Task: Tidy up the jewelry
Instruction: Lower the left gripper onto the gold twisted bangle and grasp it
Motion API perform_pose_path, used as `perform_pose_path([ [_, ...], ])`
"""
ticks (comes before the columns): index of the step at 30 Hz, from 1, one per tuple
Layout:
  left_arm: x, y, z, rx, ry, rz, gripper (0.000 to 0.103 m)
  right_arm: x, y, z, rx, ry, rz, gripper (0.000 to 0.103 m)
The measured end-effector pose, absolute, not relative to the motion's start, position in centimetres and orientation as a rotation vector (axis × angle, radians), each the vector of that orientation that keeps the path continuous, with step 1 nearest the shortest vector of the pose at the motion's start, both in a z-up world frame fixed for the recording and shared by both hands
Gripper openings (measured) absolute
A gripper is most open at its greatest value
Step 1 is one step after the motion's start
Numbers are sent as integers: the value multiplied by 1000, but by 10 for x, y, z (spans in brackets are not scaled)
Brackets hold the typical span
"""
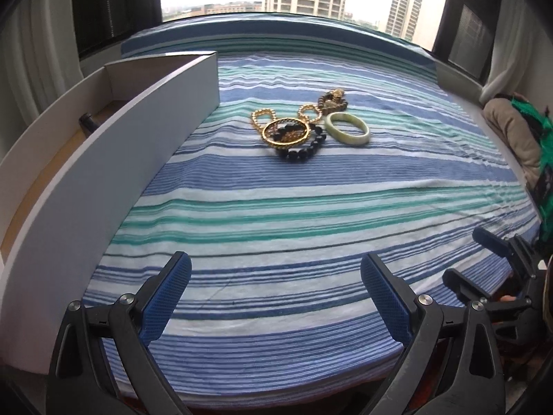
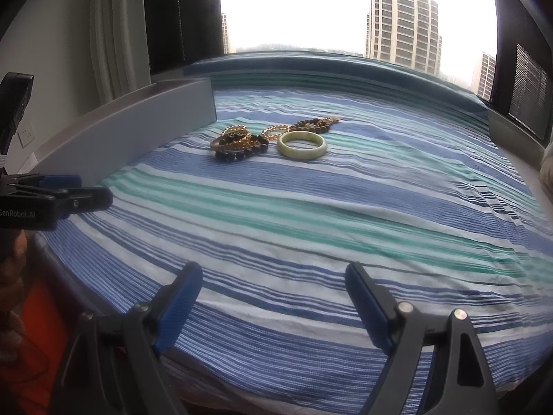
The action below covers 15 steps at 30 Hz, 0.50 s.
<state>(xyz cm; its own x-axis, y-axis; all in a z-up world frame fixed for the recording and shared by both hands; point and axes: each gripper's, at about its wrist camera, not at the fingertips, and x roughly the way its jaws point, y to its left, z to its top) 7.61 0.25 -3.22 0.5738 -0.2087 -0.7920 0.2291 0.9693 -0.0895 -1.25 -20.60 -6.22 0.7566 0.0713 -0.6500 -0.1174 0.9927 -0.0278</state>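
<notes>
A small heap of jewelry lies mid-cloth: a pale green jade bangle (image 1: 347,128) (image 2: 302,145), a gold bangle (image 1: 285,133) (image 2: 231,139), a dark bead bracelet (image 1: 304,150) (image 2: 242,154), gold bead chains (image 1: 261,117) and a brown bead string (image 1: 331,101) (image 2: 312,125). A long white box (image 1: 103,159) (image 2: 131,131) stands open-topped on the left. My left gripper (image 1: 275,275) hangs open well short of the heap, nothing between its blue pads. My right gripper (image 2: 273,285) is also open and empty, near the cloth's front edge.
A blue, teal and white striped cloth (image 1: 311,207) (image 2: 345,207) covers the surface. A small dark object (image 1: 86,119) sits inside the box. A tan and green bundle (image 1: 518,138) lies at the right edge. A window with towers is behind.
</notes>
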Motion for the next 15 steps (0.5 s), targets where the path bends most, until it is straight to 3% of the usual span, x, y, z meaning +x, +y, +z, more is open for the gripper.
perform_pose_path([
  [6,132,-12,7,122,839,-425,99,-14,-208,-60,-60,691,102,86],
  [12,185,-53,-17,229,851,-489,98,-13,-211,-61,-50,699,93,86],
  [15,202,-73,-32,278,863,-511,90,-14,-213,-61,-52,698,85,86],
])
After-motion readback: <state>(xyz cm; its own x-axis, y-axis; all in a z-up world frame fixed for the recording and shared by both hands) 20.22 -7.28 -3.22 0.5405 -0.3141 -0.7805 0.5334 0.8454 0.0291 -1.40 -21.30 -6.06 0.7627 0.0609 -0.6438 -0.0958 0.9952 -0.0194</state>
